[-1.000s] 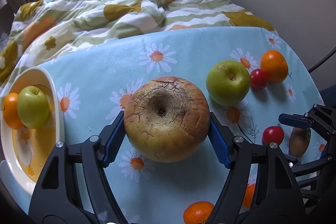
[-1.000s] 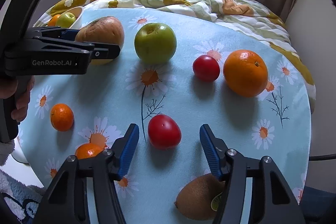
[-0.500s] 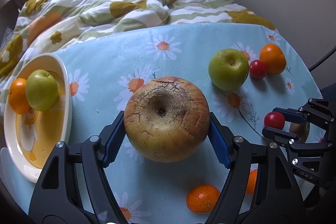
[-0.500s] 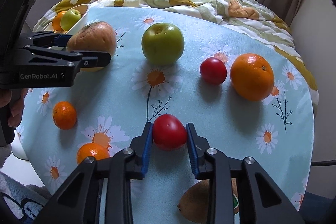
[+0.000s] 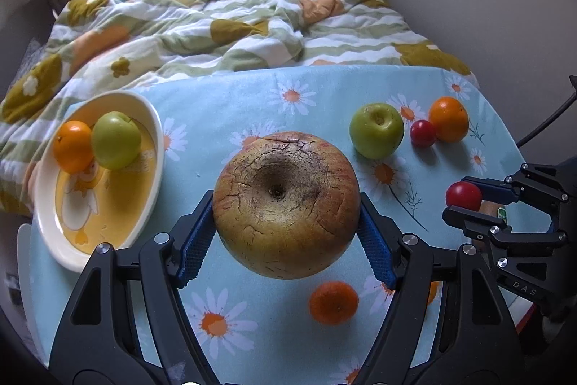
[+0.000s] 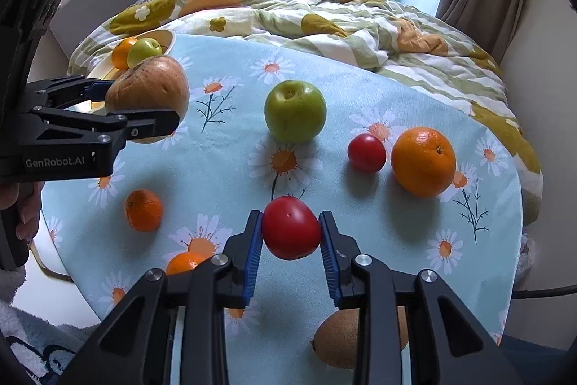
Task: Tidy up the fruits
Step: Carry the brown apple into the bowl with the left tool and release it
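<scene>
A round table [image 5: 252, 89] under a pale blue daisy-print cloth fills both views, with a rumpled quilt [image 5: 230, 20] in green, white and mustard behind it. At the table's left edge sits a cream and yellow bowl [image 5: 153, 147] holding 1 orange [image 5: 72, 147] and 1 green apple [image 5: 115, 140] side by side, touching. The left gripper [image 5: 286, 215] is clamped on a large brownish apple [image 5: 286, 204] with cracked skin, its blue pads pressed to both sides, and the apple hangs clear above the cloth, just right of the bowl. Toward the far right of the table stand a second green apple [image 6: 295, 110], a big orange [image 6: 422, 161] and, between them, a small red tomato [image 6: 366, 152], which lies just beside the orange. The right gripper [image 6: 290, 233] is closed narrow on another red tomato [image 6: 290, 233], held off the cloth. Nearer the camera, 2 small mandarins lie apart on the cloth: one [image 6: 143, 210] in the open, the other [image 6: 185, 262] partly hidden behind the right gripper's frame. A brown kiwi [image 6: 339, 338] lies under that gripper's frame.
</scene>
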The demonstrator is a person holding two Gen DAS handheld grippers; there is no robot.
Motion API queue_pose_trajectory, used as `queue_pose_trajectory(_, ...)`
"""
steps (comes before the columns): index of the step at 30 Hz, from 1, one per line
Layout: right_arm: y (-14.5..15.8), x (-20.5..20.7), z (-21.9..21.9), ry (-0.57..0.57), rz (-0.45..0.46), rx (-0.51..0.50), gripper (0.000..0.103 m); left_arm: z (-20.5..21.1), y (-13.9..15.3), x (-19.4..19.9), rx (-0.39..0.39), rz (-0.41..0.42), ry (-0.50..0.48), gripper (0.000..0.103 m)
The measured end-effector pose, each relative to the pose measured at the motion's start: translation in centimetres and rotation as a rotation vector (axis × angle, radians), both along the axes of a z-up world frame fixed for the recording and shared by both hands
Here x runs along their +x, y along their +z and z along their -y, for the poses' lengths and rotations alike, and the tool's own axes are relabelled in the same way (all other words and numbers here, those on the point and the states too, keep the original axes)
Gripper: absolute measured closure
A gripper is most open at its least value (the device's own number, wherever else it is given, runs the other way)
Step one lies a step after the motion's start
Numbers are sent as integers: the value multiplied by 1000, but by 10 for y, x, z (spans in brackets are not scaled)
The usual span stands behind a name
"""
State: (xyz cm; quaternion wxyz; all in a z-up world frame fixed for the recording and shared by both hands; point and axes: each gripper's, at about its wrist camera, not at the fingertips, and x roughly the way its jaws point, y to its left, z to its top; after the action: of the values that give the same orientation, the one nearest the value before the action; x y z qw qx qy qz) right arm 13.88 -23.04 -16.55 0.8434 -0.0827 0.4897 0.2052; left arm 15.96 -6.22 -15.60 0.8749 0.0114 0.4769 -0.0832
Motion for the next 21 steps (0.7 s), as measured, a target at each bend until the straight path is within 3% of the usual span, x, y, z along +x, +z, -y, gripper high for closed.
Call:
queue_pose_trajectory(10, 45, -2, -25, 73, 74, 31, 74, -29, 44, -27, -25, 63, 106, 23)
queue_pose_trajectory(21, 80, 5, -94, 96, 114, 65, 74, -100, 70, -31, -17, 94, 146, 23)
